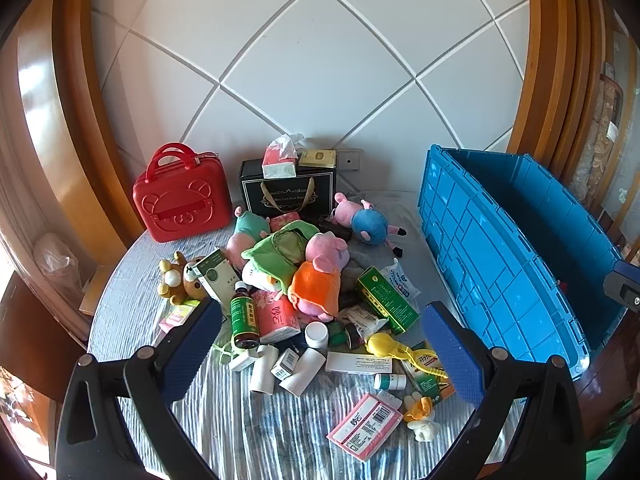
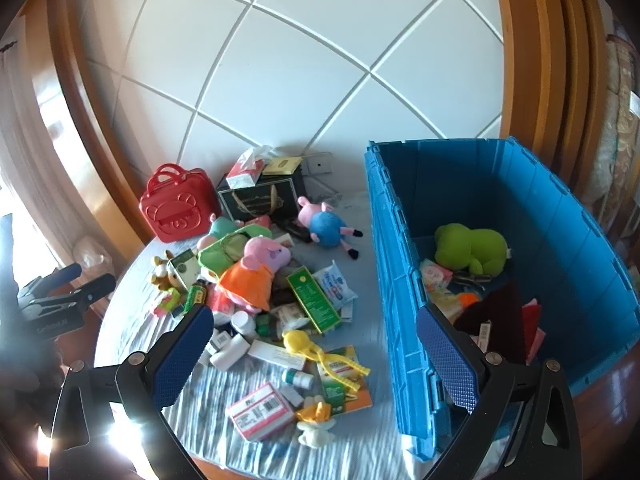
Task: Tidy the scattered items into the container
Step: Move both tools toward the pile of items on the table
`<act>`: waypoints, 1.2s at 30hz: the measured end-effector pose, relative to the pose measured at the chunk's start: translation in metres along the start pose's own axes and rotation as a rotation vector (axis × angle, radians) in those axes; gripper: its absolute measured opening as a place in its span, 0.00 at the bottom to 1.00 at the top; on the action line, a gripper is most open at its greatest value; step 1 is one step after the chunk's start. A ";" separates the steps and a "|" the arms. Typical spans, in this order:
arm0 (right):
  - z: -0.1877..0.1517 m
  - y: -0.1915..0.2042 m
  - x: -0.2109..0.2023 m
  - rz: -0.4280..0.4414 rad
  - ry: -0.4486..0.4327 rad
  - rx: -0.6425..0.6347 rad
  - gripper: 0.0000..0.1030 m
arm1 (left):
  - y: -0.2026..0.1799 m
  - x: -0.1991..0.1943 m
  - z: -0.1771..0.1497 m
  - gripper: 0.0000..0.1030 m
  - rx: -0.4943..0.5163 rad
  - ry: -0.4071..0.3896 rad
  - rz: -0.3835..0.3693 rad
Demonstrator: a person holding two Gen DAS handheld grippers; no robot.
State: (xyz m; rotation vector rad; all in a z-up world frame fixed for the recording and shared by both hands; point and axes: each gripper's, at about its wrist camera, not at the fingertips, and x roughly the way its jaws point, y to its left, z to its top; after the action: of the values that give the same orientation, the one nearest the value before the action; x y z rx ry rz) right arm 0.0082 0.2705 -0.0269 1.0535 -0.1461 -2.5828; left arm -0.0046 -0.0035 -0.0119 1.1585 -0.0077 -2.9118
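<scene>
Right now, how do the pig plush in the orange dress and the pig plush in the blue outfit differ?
The orange-dress pig lies on top of the central pile, touching other items; the blue-outfit pig lies apart on the bedding, nearer the black gift box. The orange one looks larger. Both have pink heads, lie on their sides, and remain outside the blue crate.

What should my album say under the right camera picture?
Open right gripper above scattered toys, blue bin holding a green plush.

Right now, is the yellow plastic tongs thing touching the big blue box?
Apart. In the right wrist view the yellow tongs lie on the striped cloth, and a bare strip of that cloth shows between their tips and the blue box wall.
</scene>
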 end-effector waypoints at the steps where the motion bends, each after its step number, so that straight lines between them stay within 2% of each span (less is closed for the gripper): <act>1: 0.000 -0.001 0.000 0.002 0.001 -0.002 1.00 | -0.001 0.001 0.000 1.00 0.003 0.004 0.001; 10: 0.000 -0.004 0.003 0.030 0.013 -0.023 1.00 | -0.012 0.009 -0.010 1.00 -0.012 0.032 0.014; 15: -0.002 -0.001 0.013 0.075 0.030 -0.046 1.00 | -0.019 0.016 -0.021 1.00 0.002 0.049 0.024; 22: -0.018 0.011 0.030 0.125 0.057 -0.090 1.00 | -0.011 0.040 -0.049 1.00 -0.019 0.115 -0.029; 26: -0.037 0.021 0.043 0.136 0.091 -0.094 1.00 | -0.009 0.070 -0.077 1.00 0.022 0.215 -0.092; 29: -0.052 0.030 0.054 0.125 0.114 -0.097 1.00 | -0.010 0.086 -0.097 1.00 0.077 0.249 -0.114; 36: -0.093 0.047 0.084 0.089 0.167 -0.094 1.00 | -0.025 0.125 -0.147 1.00 0.240 0.308 -0.229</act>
State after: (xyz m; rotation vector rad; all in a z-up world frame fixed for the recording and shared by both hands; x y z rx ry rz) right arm 0.0303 0.2003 -0.1386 1.1940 -0.0295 -2.3861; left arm 0.0051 0.0197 -0.2046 1.7451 -0.2436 -2.9466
